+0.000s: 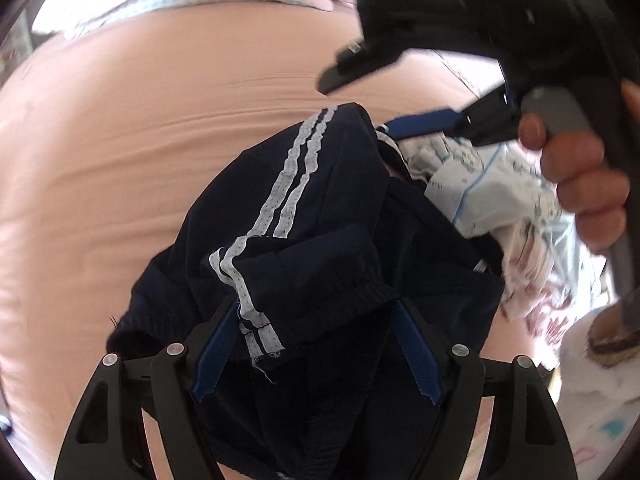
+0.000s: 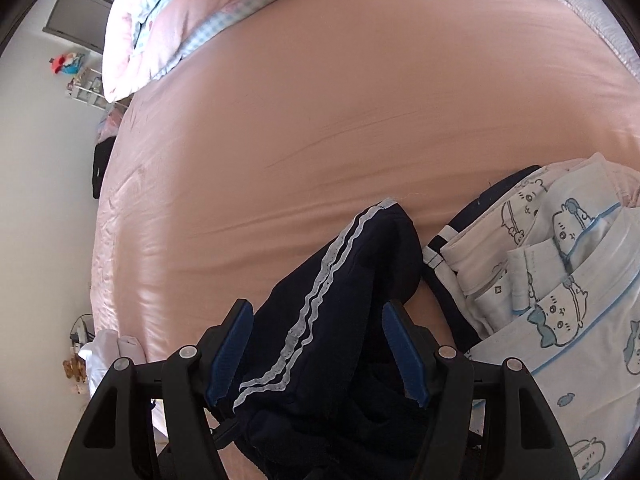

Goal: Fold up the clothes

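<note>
Crumpled dark navy trousers with two white side stripes lie on the pink bed sheet. My left gripper has wide-apart jaws, and the trousers' cloth bunches loosely between its blue pads. My right gripper shows in the left wrist view, held by a hand at upper right above the trousers. In the right wrist view the right gripper is also open, with the trousers lying between its pads.
A pile of white clothes printed with blue cartoon animals lies right of the trousers, also in the left wrist view. A pink duvet and checked pillow sit at the bed's far left. The sheet stretches beyond.
</note>
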